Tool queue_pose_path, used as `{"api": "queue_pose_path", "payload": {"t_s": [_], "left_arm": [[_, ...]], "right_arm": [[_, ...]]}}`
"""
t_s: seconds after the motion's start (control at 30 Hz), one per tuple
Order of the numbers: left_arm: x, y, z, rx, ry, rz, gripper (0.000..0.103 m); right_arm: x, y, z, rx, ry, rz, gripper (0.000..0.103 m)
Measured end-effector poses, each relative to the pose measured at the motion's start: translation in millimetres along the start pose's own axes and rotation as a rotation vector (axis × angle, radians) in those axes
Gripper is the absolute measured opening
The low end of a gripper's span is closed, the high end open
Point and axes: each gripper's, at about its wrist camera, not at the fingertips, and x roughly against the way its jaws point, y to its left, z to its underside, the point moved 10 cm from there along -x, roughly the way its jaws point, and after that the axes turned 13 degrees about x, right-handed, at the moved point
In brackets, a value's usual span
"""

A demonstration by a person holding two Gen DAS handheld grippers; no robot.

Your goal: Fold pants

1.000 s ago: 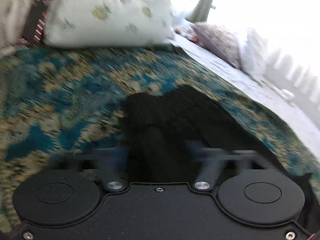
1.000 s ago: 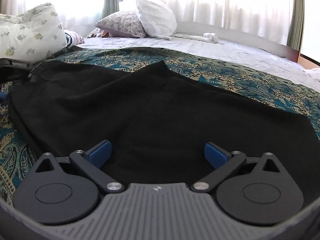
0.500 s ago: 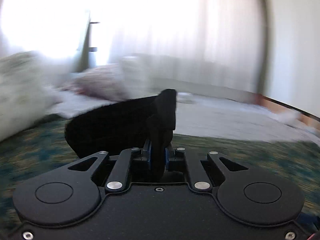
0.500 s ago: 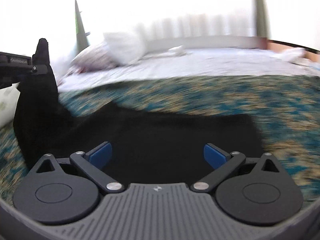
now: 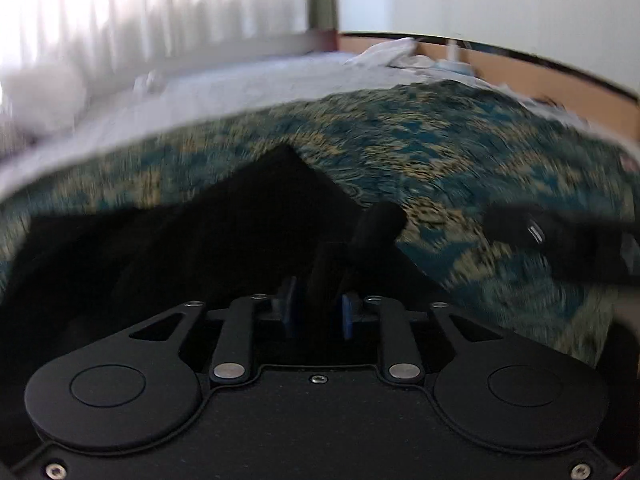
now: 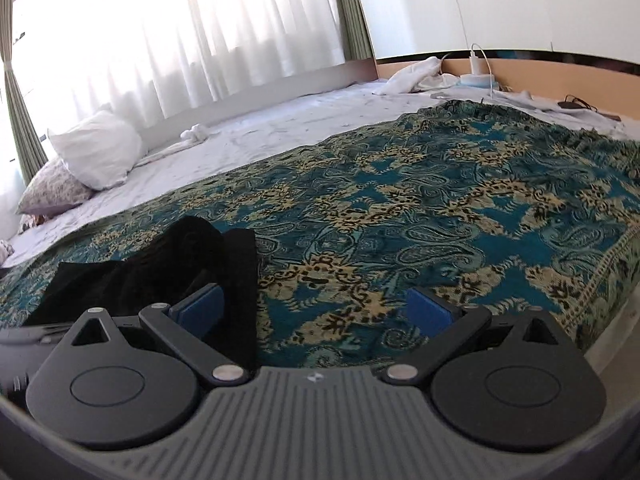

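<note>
The black pants point(image 5: 208, 240) lie on a teal and gold patterned bedspread point(image 5: 460, 152). My left gripper point(image 5: 318, 308) is shut on a fold of the black pants, which sticks up between its blue pads. In the right wrist view the pants point(image 6: 160, 268) lie bunched at the lower left on the bedspread point(image 6: 440, 208). My right gripper point(image 6: 316, 308) is open and empty, its left pad point(image 6: 196, 308) beside the pants' edge. A dark blurred shape point(image 5: 560, 240) at the right of the left wrist view looks like the other gripper.
White sheets point(image 6: 260, 132), a white pillow point(image 6: 96, 152) and a patterned pillow point(image 6: 52, 194) lie beyond the bedspread near curtained windows. A wooden headboard point(image 6: 560, 76) with a charger and cloths runs along the far right. The bed's edge falls off at right point(image 6: 608, 320).
My left gripper shut on the pants, lifted them and carried the fold across to the right. My right gripper stayed open and swung right, so the pants now sit at its left.
</note>
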Motion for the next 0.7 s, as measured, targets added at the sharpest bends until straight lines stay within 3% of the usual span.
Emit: {"api": "queue_pose_path", "payload": {"t_s": [0.03, 0.07, 0.17, 0.3, 0.4, 0.57, 0.6, 0.63, 0.7], "left_arm": [[7, -1, 2, -0.020, 0.001, -0.005, 0.051], [14, -1, 3, -0.015, 0.006, 0.006, 0.054], [39, 14, -2, 0.056, 0.003, 0.063, 0.054], [82, 62, -14, 0.205, -0.046, 0.088, 0.054], [97, 107, -23, 0.296, -0.102, -0.001, 0.053], [97, 174, -18, 0.344, -0.127, -0.245, 0.045], [94, 184, -15, 0.345, -0.122, -0.278, 0.045], [90, 190, -11, 0.345, -0.114, -0.300, 0.045], [84, 202, -3, 0.346, -0.087, -0.337, 0.044]], "right_arm": [[3, -1, 1, -0.008, -0.008, -0.009, 0.103], [4, -1, 1, -0.016, -0.016, -0.021, 0.103], [3, 10, 0, -0.038, -0.041, -0.077, 0.103], [-1, 46, -2, 0.004, -0.053, -0.169, 0.103], [-14, 74, -1, 0.102, -0.045, -0.174, 0.103], [-51, 105, 3, 0.215, 0.022, -0.121, 0.100], [-58, 108, 6, 0.218, 0.050, -0.108, 0.083], [-63, 107, 8, 0.216, 0.076, -0.080, 0.055], [-59, 101, 4, 0.195, 0.065, -0.037, 0.034]]}}
